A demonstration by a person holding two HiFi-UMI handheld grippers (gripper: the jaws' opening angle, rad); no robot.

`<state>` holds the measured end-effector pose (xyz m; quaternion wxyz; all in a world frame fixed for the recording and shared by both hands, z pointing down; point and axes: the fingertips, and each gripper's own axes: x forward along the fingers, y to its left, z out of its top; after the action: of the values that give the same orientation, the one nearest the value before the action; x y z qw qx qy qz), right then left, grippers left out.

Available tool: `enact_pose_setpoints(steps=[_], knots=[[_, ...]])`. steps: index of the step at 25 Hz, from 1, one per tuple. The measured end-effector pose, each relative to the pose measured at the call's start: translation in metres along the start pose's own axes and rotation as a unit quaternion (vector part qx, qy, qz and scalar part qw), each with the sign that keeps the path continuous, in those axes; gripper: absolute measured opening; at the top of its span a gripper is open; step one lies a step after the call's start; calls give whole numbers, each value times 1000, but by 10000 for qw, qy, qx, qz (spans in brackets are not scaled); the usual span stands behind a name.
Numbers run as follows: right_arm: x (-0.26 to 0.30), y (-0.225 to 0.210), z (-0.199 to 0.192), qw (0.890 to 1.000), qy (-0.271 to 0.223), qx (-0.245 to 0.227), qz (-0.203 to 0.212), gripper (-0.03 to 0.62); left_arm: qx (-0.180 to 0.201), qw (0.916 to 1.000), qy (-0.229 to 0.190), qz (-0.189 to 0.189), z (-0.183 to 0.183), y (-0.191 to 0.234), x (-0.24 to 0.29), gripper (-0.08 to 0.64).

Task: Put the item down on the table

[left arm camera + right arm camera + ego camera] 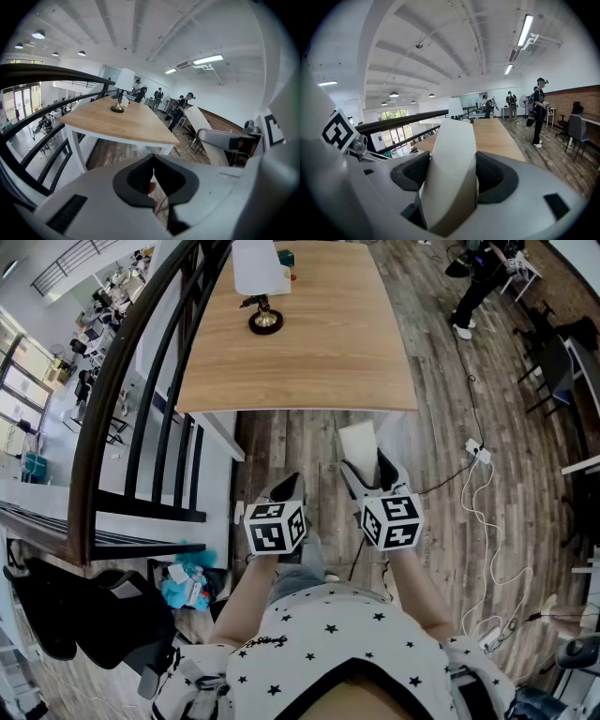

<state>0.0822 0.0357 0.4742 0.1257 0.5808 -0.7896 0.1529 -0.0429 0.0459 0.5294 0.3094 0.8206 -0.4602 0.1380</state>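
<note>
My right gripper (361, 468) is shut on a tall white item (357, 441), which stands up between the dark pads (410, 172) and fills the middle of the right gripper view (453, 154). It hangs above the wooden floor, just short of the near edge of the light wooden table (309, 362). My left gripper (289, 487) is beside it on the left, shut, with nothing between its pads (136, 177). In the left gripper view the white item (205, 126) shows at the right, past the table (126, 123).
A lamp with a white shade (260, 268) and a round dark base (265, 321) stands at the table's far end. A black railing (141, 390) runs along the left. White cables and a power strip (478, 454) lie on the floor at right. People (478, 282) stand far back.
</note>
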Motion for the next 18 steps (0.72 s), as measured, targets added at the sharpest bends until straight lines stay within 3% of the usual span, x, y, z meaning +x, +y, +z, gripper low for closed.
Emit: enact_pose_setpoints(steps=[8,13,18], knots=[[-126,37,-67,9999,46,117,93,302,-148,9997,-38,164,-105,-64,-98,14],[-163,55,-78,9999,-16,87,134,302,-110,9998,-103,110,-126,-80,-132,14],[-181,62,-71,9998,-136,123,83,302,20,9999,-158,-13,-124,-87,-145,14]])
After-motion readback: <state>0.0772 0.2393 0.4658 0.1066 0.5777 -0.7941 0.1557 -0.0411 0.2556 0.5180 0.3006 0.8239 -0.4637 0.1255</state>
